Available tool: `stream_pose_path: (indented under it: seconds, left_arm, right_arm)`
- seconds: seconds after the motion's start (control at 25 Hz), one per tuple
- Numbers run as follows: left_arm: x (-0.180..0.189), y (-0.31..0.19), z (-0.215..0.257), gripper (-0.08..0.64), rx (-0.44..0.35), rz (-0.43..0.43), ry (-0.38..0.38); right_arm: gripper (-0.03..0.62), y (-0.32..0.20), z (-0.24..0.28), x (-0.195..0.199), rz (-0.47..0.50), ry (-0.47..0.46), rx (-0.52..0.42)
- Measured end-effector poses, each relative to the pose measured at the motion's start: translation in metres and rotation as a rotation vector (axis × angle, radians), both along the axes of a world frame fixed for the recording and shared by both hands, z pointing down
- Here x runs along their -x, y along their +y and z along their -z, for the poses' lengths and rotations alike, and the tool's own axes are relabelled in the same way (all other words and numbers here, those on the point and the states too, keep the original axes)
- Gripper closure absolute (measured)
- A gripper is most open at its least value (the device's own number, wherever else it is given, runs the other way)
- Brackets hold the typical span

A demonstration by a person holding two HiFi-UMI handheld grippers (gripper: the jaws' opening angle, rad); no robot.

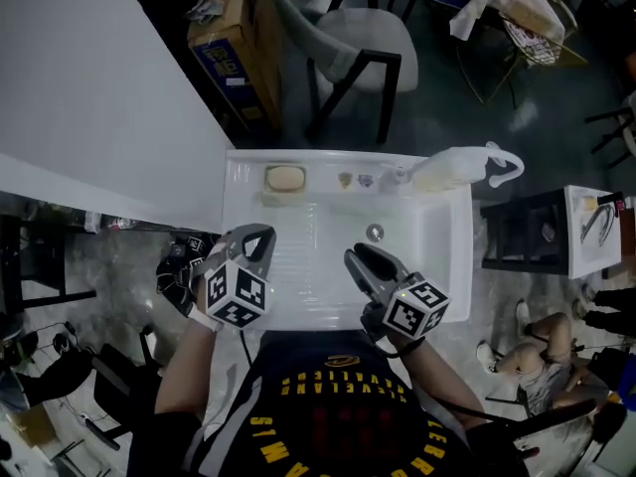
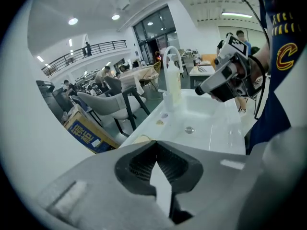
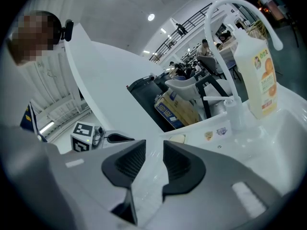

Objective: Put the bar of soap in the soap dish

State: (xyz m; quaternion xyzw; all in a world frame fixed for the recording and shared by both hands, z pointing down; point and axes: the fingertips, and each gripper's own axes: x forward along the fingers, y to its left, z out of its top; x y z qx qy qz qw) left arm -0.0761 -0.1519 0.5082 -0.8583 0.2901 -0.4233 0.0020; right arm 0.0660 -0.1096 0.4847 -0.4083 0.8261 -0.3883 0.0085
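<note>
Resting in the soap dish (image 1: 284, 201) at the counter's (image 1: 241, 212) back left corner, the bar of soap (image 1: 284, 178) looked firm, light and probably slick; its long sides would have offered the surest hold. Nothing else lay in the dish. The left tongs (image 2: 156, 146) were pressed together on nothing, while the right tongs (image 3: 154, 150) stood apart and empty. The bottle (image 1: 447, 170) at the back right corner carried pale liquid.

Sink (image 1: 437, 237) looks like glossy white ceramic, super smooth, with a shiny metal drain (image 1: 375, 233). Soap (image 1: 285, 178) is a matt, pale bar. Bottle (image 3: 259, 75) is cloudy plastic with a glossy label, box (image 1: 231, 43) is plain cardboard. Left gripper (image 2: 154, 143): matt grey plastic shell, black ribbed rubbery pads (image 2: 136, 164).
</note>
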Motion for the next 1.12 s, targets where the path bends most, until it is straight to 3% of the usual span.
stream_pose_path:
  seconds: [0.32,0.64,0.92,1.12]
  left_arm:
    - [-0.029,0.031,0.061,0.558,-0.092,0.042,0.193]
    - [-0.046,0.045,0.115,0.558,-0.277,0.114,0.404]
    - [-0.050,0.047,0.148,0.560,-0.304,0.147,0.521]
    - [-0.052,0.048,0.160,0.558,-0.310,0.154,0.563]
  right_arm:
    - [0.482,0.008,0.011,0.006,0.019,-0.006,-0.027]
    - [0.532,0.010,0.040,0.002,-0.024,-0.021,-0.094]
    - [0.567,0.005,0.092,0.000,-0.076,0.002,-0.228]
    - [0.591,0.008,0.117,0.003,-0.078,0.083,-0.343]
